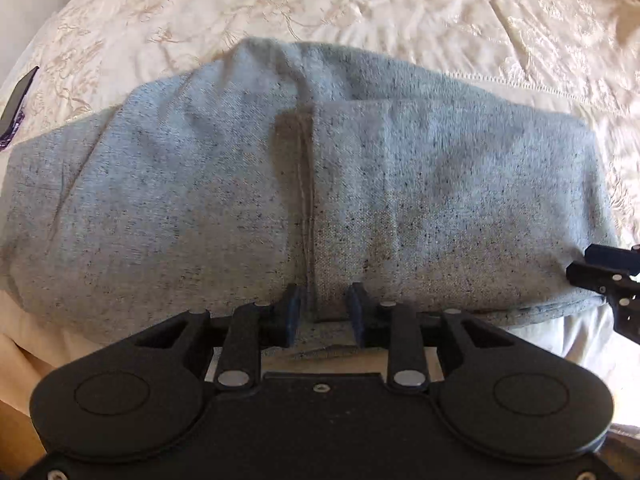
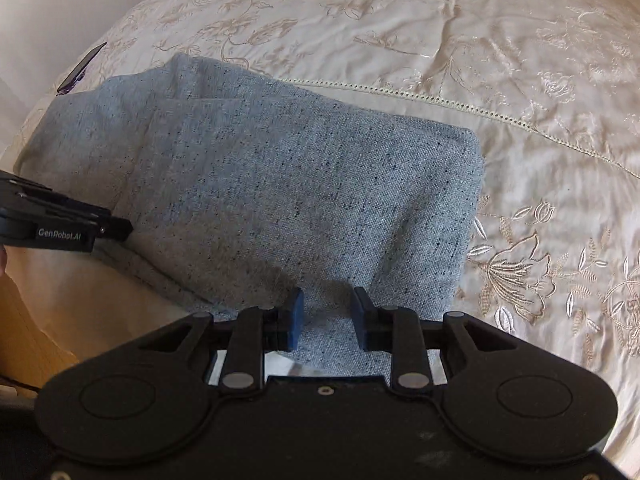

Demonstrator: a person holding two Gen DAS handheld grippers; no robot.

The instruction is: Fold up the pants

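Grey speckled pants [image 1: 240, 180] lie folded into a thick bundle on the bed, and the right wrist view shows the squared right end of the pants [image 2: 280, 184]. My left gripper [image 1: 325, 296] hangs over their near edge beside a raised fold line, jaws apart, with flat cloth showing between the blue pads. My right gripper [image 2: 328, 298] stands the same way over the near right corner, its pads clear of the cloth. Each gripper shows in the other's view: the right gripper [image 1: 600, 268] at the bundle's right end, the left gripper [image 2: 120, 226] at its left side.
A cream embroidered bedspread [image 2: 440, 40] stretches beyond and to the right of the pants. A dark flat object [image 2: 82, 66] lies at the bed's far left edge. Plain pale bedding [image 2: 80, 280] sits at the near left, and the bed edge drops off there.
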